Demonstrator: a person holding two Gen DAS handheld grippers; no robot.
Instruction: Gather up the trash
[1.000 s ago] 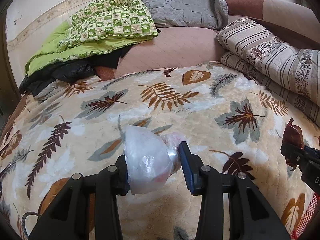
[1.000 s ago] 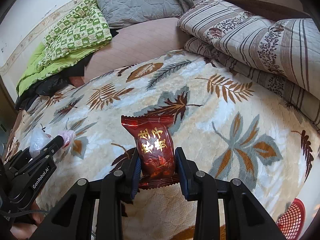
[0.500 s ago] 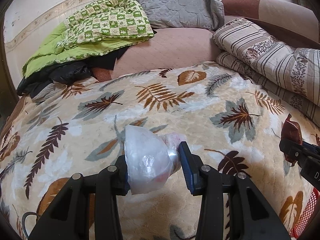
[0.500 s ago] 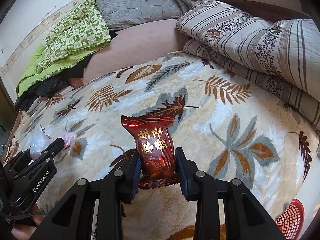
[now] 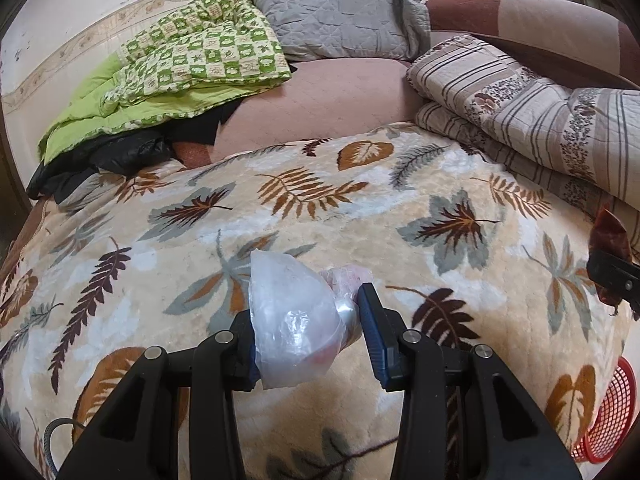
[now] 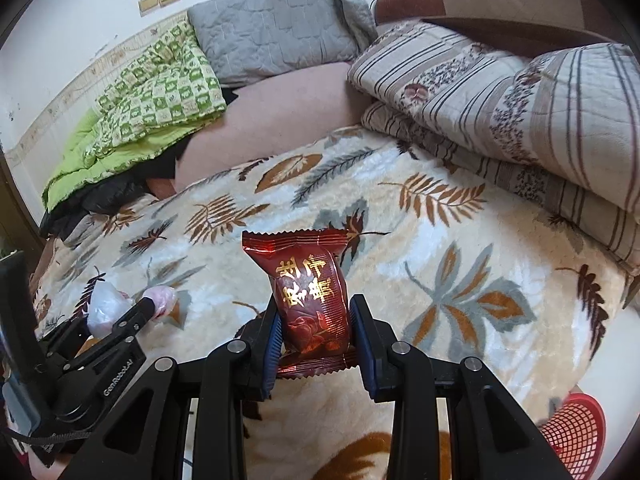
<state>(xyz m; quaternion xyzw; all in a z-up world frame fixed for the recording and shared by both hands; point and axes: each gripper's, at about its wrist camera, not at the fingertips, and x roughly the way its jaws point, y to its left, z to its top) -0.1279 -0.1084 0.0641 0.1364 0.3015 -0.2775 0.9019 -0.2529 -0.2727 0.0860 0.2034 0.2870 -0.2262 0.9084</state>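
My left gripper (image 5: pixel 306 320) is shut on a crumpled clear plastic bag (image 5: pixel 294 320), held above the leaf-patterned blanket (image 5: pixel 320 208). My right gripper (image 6: pixel 316 320) is shut on a dark red snack wrapper (image 6: pixel 310 292) with gold lettering, held upright above the same blanket. The wrapper and the right gripper show at the right edge of the left wrist view (image 5: pixel 610 256). The left gripper and its bag show at the lower left of the right wrist view (image 6: pixel 106 312). A red mesh basket (image 6: pixel 572 432) sits beyond the bed's near edge at the lower right; it also shows in the left wrist view (image 5: pixel 608 420).
Folded striped quilts (image 5: pixel 540 120) are stacked on the right of the bed. A green checked quilt (image 5: pixel 180 68), a grey pillow (image 5: pixel 332 12) and a black garment (image 5: pixel 100 156) lie at the back.
Both grippers have drawn back slightly from the bed while keeping their grip. The red basket shows more at the lower right in both views.
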